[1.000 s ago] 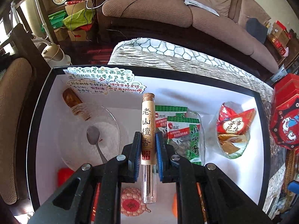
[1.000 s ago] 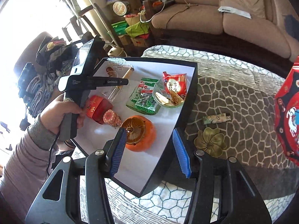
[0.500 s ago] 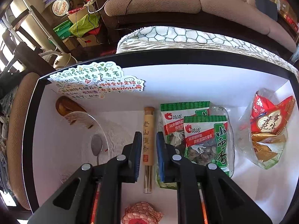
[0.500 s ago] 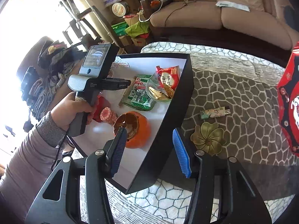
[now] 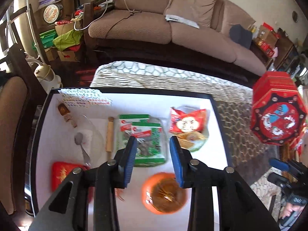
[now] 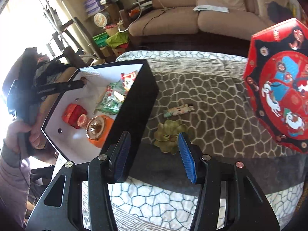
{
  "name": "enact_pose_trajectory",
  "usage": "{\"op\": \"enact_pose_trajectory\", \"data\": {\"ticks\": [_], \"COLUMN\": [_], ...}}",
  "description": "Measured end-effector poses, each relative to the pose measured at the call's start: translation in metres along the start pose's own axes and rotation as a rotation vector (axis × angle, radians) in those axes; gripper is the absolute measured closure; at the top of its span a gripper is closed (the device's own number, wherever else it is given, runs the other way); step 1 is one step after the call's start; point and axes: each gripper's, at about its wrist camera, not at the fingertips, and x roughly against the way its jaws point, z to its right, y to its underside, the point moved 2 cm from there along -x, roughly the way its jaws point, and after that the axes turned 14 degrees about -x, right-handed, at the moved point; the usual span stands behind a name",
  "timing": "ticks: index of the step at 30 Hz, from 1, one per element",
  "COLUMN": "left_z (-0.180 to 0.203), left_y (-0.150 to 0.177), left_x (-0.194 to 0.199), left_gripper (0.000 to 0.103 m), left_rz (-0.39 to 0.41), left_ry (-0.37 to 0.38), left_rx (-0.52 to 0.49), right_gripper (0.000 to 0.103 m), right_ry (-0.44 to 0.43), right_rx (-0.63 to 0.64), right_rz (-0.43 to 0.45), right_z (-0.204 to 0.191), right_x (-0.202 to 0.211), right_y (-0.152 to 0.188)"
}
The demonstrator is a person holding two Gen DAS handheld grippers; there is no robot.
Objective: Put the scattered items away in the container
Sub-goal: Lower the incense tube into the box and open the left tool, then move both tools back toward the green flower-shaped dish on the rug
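Container [image 5: 219,115], black outside and white inside, sits on the patterned cloth [image 6: 211,88] and holds a corked tube [image 5: 109,136], green snack packs [image 5: 146,134] and an orange pot [image 5: 163,194]. My left gripper [image 5: 152,152] hangs over it, fingers well apart, gripping nothing. My right gripper [image 6: 154,150] is spread wide and empty above the cloth, near a green flower dish [image 6: 169,134] and a small packet [image 6: 178,110] lying outside the container.
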Motion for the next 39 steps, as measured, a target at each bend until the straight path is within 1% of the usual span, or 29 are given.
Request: {"op": "enact_pose_trajectory", "data": {"ticks": [1,3,6,9,11,12,13,16,19,21,22,23,24,26,30,33,35,36,37,39], "left_z": [0.014,0.044,0.087,0.118,0.126,0.125,0.119,0.078,0.027,0.004,-0.004,-0.011,-0.015,-0.018,-0.01,-0.003,0.002,0.002,0.0,-0.008], "left_y": [0.007,0.02,0.038,0.056,0.064,0.064,0.062,0.053,0.05,0.053,0.055,0.057,0.06,0.064,0.067,0.066,0.063,0.061,0.058,0.055], "left_x": [0.006,0.011,0.01,0.008,0.01,0.012,0.016,0.025,0.01,-0.007,-0.015,-0.022,-0.027,-0.034,-0.039,-0.034,-0.025,-0.017,-0.009,0.011], "left_gripper": [0.052,0.051,0.051,0.051,0.051,0.051,0.051,0.051,0.051,0.051,0.051,0.051,0.051,0.051,0.051,0.051,0.051,0.051,0.051,0.051], "left_rz": [0.015,0.039,0.058,0.078,0.079,0.072,0.063,0.03,-0.095,-0.179,-0.205,-0.218,-0.222,-0.217,-0.206,-0.184,-0.167,-0.151,-0.132,-0.095], "left_ry": [0.031,0.088,0.176,0.227,0.274,0.27,0.24,0.116,0.037,0.002,-0.016,-0.007,0.019,0.052,0.056,0.093,0.098,0.095,0.097,0.097], "left_rx": [-0.003,-0.014,-0.009,0.03,0.06,0.059,0.048,0.028,0.036,0.039,0.046,0.06,0.08,0.111,0.098,0.095,0.083,0.082,0.083,0.092], "right_gripper": [0.054,0.054,0.054,0.054,0.054,0.054,0.054,0.053,0.053,0.053,0.053,0.053,0.052,0.052,0.051,0.051,0.051,0.051,0.051,0.05], "right_ry": [0.014,0.031,0.046,-0.012,-0.048,-0.062,-0.077,-0.122,-0.149,-0.164,-0.163,-0.159,-0.158,-0.152,-0.119,-0.127,-0.149,-0.163,-0.165,-0.144], "right_rx": [-0.016,-0.049,-0.088,-0.119,-0.093,-0.061,-0.03,0.024,0.047,0.05,0.051,0.051,0.051,0.042,0.033,0.022,0.034,0.052,0.087,0.167], "right_rz": [0.011,0.02,0.01,-0.007,-0.017,-0.018,-0.021,-0.037,-0.038,-0.041,-0.04,-0.039,-0.043,-0.059,-0.074,-0.077,-0.086,-0.098,-0.108,-0.132], "right_z": [0.01,0.028,0.048,0.055,0.043,0.033,0.021,-0.011,-0.031,-0.038,-0.039,-0.039,-0.039,-0.035,-0.024,-0.022,-0.033,-0.045,-0.061,-0.096], "right_x": [0.004,0.01,0.013,0.015,0.018,0.02,0.022,0.023,0.021,0.02,0.02,0.019,0.018,0.013,0.006,0.002,-0.001,-0.004,-0.008,-0.02], "right_y": [0.001,0.003,0.01,0.018,0.021,0.022,0.022,0.023,0.025,0.027,0.028,0.03,0.032,0.035,0.038,0.037,0.035,0.035,0.035,0.034]}}
